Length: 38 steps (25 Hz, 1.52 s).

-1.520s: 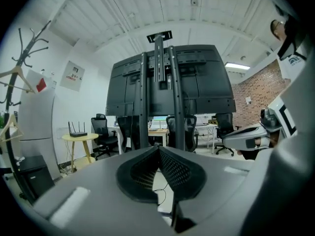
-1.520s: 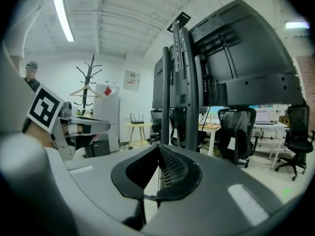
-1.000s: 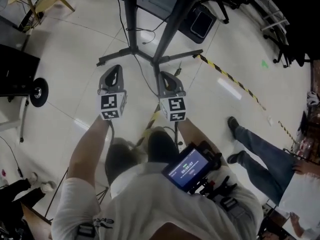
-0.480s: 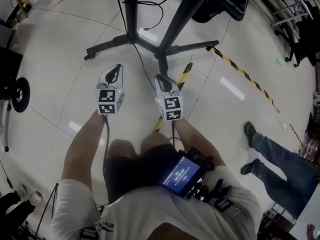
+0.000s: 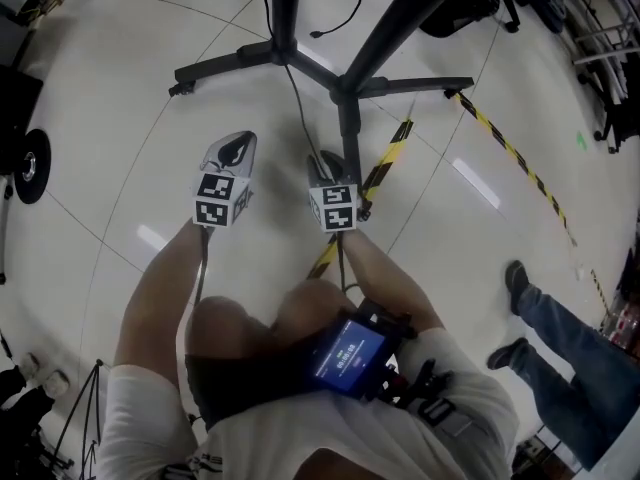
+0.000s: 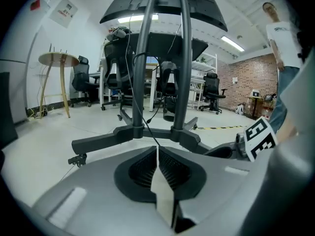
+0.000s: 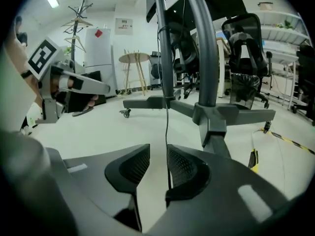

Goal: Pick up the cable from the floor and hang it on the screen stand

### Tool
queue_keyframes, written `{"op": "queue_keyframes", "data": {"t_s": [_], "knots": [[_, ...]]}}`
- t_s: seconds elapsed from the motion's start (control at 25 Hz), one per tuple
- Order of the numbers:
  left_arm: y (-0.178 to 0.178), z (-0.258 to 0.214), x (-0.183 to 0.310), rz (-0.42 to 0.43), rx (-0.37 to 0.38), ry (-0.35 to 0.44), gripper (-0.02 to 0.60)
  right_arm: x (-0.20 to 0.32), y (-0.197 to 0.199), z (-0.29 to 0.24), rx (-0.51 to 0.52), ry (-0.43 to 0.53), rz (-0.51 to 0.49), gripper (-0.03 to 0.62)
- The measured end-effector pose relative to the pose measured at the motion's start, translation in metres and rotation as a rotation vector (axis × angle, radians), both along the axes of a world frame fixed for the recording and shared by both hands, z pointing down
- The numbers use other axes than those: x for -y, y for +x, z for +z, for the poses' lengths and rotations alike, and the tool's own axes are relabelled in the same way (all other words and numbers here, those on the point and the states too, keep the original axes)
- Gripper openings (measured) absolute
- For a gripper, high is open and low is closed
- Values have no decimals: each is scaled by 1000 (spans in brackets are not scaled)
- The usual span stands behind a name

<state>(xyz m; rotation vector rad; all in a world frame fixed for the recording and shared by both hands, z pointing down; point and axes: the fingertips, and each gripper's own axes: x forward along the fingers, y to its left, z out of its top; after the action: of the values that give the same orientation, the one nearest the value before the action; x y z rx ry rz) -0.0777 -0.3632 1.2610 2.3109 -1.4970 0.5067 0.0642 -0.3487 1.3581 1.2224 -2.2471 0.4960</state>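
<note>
A thin black cable (image 5: 297,108) runs from the screen stand (image 5: 345,88) down to the floor. My right gripper (image 5: 325,160) is low at the end of the stand's near leg. Its jaws have just been opening, and in the right gripper view (image 7: 158,156) the cable (image 7: 167,117) runs down through the gap, close to the right jaw and not pinched. My left gripper (image 5: 235,146) hovers to the left of it, shut and empty. In the left gripper view (image 6: 158,154) the cable (image 6: 142,124) and the stand's base (image 6: 187,134) lie just ahead.
Yellow-and-black floor tape (image 5: 505,148) runs diagonally to the right, and a second strip (image 5: 385,168) passes beside the right gripper. A bystander's legs (image 5: 560,328) are at the right. A wheel (image 5: 25,163) stands at the left. Office chairs (image 7: 246,38) and a round wooden table (image 6: 59,60) stand beyond.
Both grippers have sunk toward the floor and come closer to the stand's base. The person holding them has crouched.
</note>
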Motion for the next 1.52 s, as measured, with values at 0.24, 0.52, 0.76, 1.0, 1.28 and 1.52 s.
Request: {"op": "queue_keyframes", "data": {"t_s": [0.24,0.52,0.76,1.0,1.28,1.52], "knots": [[-11,14,-12,15,-6,-29,3,11,3,48,-78,-79,43,161],[-27,14,-20,-13,-17,-23,3,19,2,75,-188,-108,45,156],[-34,18,-24,-27,-21,-38,3,17,6,94,-279,-167,45,29],[-40,11,-20,-33,4,-7,3,-6,-8,77,-211,-199,0,25],[-35,5,-17,-7,19,35,3,-47,-32,42,-120,-191,-67,22],[-22,-10,-13,20,1,77,3,-66,-29,-26,-39,-96,-79,21]]}}
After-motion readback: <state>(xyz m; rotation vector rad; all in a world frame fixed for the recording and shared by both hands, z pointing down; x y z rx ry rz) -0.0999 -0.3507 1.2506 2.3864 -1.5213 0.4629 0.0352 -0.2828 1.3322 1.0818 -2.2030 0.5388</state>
